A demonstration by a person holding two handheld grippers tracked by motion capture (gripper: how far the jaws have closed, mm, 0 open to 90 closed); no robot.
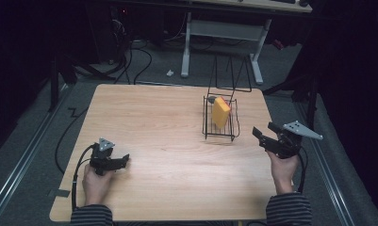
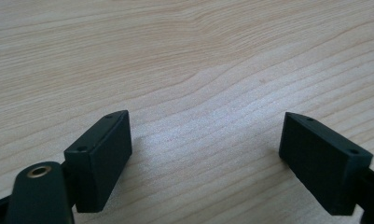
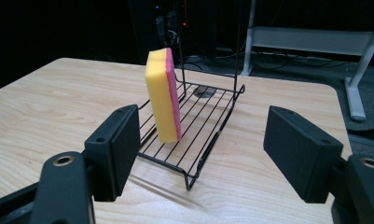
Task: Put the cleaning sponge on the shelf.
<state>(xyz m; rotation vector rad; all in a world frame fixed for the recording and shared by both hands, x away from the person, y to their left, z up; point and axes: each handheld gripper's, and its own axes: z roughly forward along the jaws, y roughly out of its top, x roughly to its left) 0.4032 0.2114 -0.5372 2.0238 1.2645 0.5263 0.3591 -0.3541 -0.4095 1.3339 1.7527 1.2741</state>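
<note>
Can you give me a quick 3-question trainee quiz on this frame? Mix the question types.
1. True or false: the sponge lies flat on the table.
2. Which is right for the right tongs?
A. shut on the sponge
B. open, pointed at the wire rack
C. shut and empty
3. What is between the pads of the left tongs?

Key
1. False: it stands on edge in the wire rack.
2. B.
3. Nothing; the pads stand apart over bare wood of the table.
</note>
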